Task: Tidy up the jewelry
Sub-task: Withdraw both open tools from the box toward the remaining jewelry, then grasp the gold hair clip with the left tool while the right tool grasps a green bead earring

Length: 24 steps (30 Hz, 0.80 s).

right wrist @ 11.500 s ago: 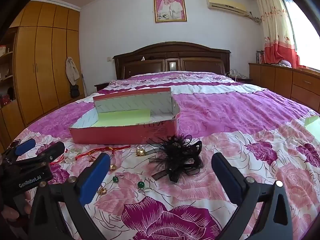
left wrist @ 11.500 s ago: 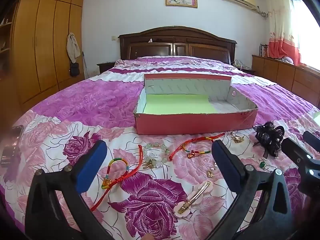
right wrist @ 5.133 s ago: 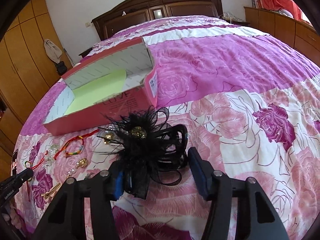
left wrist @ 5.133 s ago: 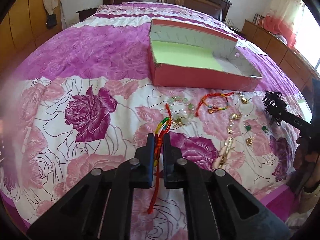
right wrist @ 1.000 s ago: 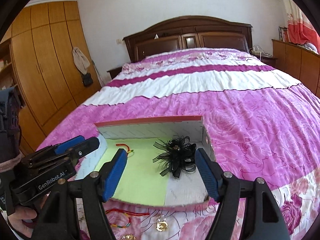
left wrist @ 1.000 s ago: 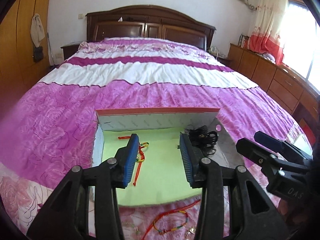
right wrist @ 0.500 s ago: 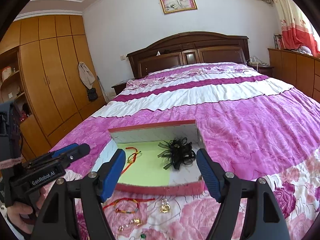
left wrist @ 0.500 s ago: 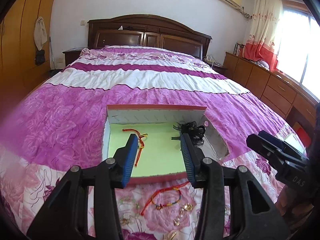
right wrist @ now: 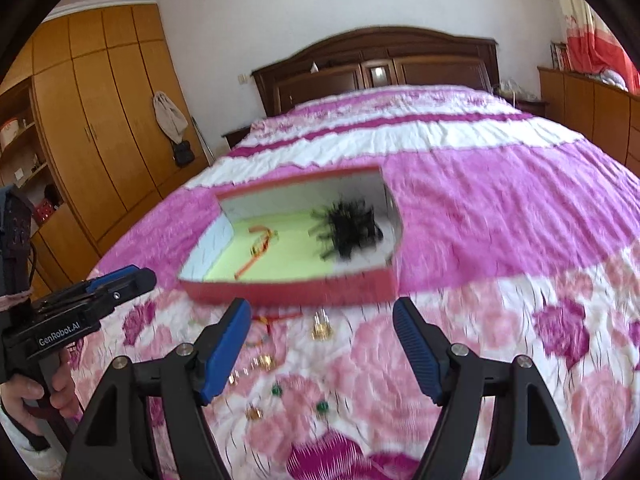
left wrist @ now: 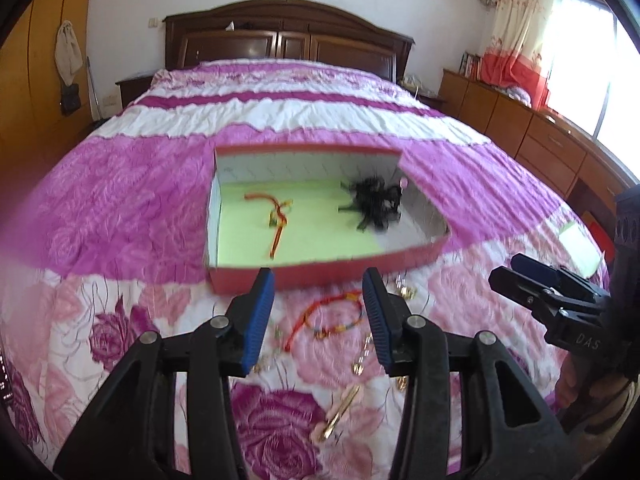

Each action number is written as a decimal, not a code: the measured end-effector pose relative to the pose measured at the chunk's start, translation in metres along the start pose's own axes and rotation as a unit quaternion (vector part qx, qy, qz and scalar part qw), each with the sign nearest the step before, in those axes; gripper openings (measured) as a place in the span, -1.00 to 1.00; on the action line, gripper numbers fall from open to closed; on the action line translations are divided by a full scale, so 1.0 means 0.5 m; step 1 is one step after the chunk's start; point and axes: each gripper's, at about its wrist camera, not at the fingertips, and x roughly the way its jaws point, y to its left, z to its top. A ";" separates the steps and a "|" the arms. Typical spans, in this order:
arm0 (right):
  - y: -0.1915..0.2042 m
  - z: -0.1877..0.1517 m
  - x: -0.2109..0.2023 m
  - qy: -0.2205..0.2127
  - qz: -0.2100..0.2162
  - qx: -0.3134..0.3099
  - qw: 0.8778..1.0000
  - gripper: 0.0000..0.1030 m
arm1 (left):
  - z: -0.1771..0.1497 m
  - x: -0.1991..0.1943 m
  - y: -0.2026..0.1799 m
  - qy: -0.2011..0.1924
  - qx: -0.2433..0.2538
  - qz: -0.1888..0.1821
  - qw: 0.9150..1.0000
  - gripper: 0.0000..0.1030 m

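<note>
A red box (left wrist: 320, 276) with a green floor lies on the bed; it also shows in the right wrist view (right wrist: 288, 294). Inside lie a red cord bracelet (left wrist: 276, 216) and a black feather hair clip (left wrist: 374, 204), both also in the right wrist view: bracelet (right wrist: 258, 246), clip (right wrist: 348, 228). In front of the box lie a coloured bead bracelet (left wrist: 332, 318), gold earrings (right wrist: 322, 328), green studs (right wrist: 276, 390) and a gold hair clip (left wrist: 338, 414). My left gripper (left wrist: 318, 316) is open and empty above the bead bracelet. My right gripper (right wrist: 322, 344) is open and empty above the earrings.
The bed has a pink and purple rose quilt (left wrist: 120, 208). A dark headboard (left wrist: 288, 40) stands at the far end. Wardrobes (right wrist: 92, 120) line the left wall, low cabinets (left wrist: 540, 140) the right. The right gripper shows at the left wrist view's right edge (left wrist: 560, 308).
Both grippers have pulled back from the box toward the near edge of the bed and tilted down over the loose jewelry. Both stay open.
</note>
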 end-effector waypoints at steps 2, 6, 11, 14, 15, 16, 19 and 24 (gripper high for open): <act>-0.003 -0.017 0.002 0.013 -0.004 -0.001 1.000 0.47 | -0.011 0.005 0.001 0.013 0.004 0.004 1.000 -0.27; -0.008 -0.041 0.009 0.038 -0.006 0.003 0.999 0.47 | -0.038 0.021 0.002 0.053 0.009 0.007 0.999 -0.27; -0.011 -0.059 0.019 0.061 -0.011 0.001 0.998 0.46 | -0.065 0.030 -0.001 0.084 0.020 0.006 0.996 -0.27; -0.013 -0.072 0.029 0.077 -0.008 0.006 0.997 0.31 | -0.078 0.035 -0.007 0.099 0.028 0.002 0.995 -0.27; -0.014 -0.077 0.033 0.083 -0.007 0.007 0.997 0.29 | -0.082 0.036 -0.009 0.104 0.030 -0.001 0.994 -0.27; -0.013 -0.082 0.036 0.088 -0.008 0.006 0.996 0.27 | -0.087 0.038 -0.011 0.109 0.031 -0.004 0.994 -0.27; -0.010 -0.098 0.048 0.106 -0.005 0.002 0.994 0.18 | -0.099 0.043 -0.015 0.120 0.041 -0.005 0.992 -0.27; -0.010 -0.114 0.063 0.126 0.001 0.002 0.992 0.07 | -0.119 0.057 -0.022 0.140 0.049 -0.010 0.989 -0.27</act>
